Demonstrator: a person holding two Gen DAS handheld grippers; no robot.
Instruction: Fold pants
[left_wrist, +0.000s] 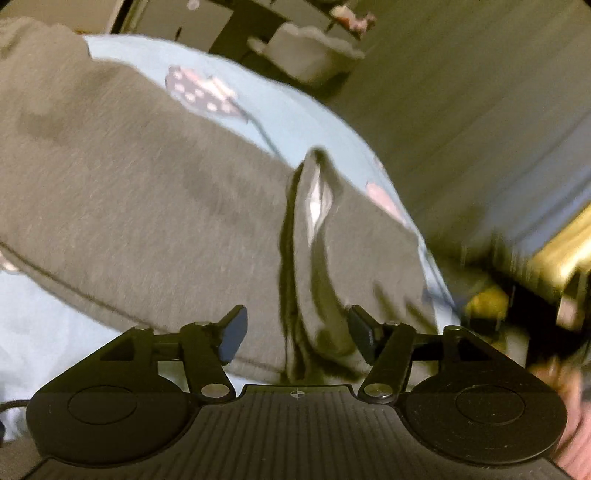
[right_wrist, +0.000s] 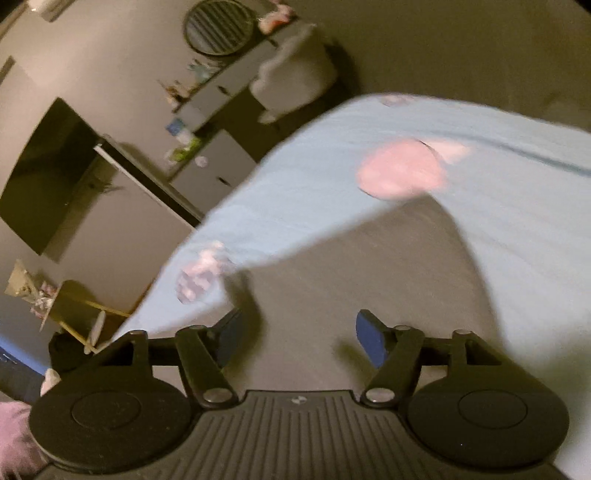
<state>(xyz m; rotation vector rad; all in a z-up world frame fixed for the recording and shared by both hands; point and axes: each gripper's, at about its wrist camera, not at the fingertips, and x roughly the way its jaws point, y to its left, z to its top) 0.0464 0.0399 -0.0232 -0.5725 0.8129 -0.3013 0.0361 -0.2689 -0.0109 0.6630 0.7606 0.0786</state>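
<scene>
Grey pants (left_wrist: 147, 192) flat on blue bedsheet (left_wrist: 303, 122), ridge bunched mid-fabric; my left gripper (left_wrist: 295, 334) and right gripper (right_wrist: 299, 338) both gape, holding nothing.

A bed (right_wrist: 517, 221) is covered by a light blue sheet (left_wrist: 288, 122) printed with pink shapes. Grey pants (left_wrist: 147, 206) are spread directly on it.

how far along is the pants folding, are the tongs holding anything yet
Done: the grey pants lie spread on the blue sheet; a raised fold runs across them, though blur hides whether it is a finished fold. In hand: nothing. The left tongs and right tongs are both open over the cloth, gripping none of it. Left: grasping an edge and completing the folds.
</scene>
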